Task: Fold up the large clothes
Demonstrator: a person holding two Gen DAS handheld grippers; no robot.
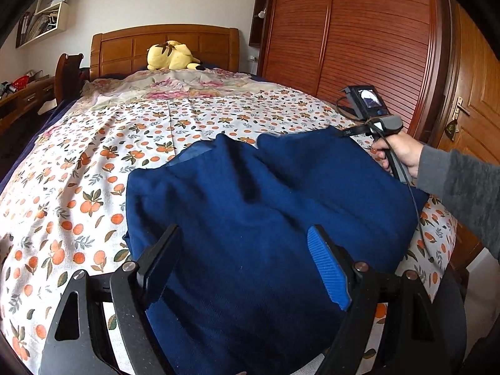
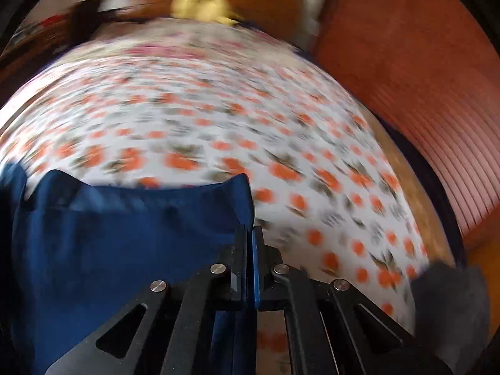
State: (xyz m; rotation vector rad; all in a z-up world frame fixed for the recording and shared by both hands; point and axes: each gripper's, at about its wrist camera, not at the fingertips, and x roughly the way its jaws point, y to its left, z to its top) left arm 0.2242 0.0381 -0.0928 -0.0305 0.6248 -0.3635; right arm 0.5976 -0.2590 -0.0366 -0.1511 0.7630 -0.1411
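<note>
Fold barely begun, I judge — right gripper [image 2: 249,234] pinches the dark-blue knitted garment's [image 1: 250,206] corner, left gripper [image 1: 247,250] gapes wide, holding nothing.

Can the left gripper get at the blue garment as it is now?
Probably yes: the left gripper is open, the blue garment lies directly between and beyond its fingers, and nothing is in between.

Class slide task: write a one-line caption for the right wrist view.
Right claw shut on the edge of a blue garment, above the orange-print bedsheet; background motion-blurred.
</note>
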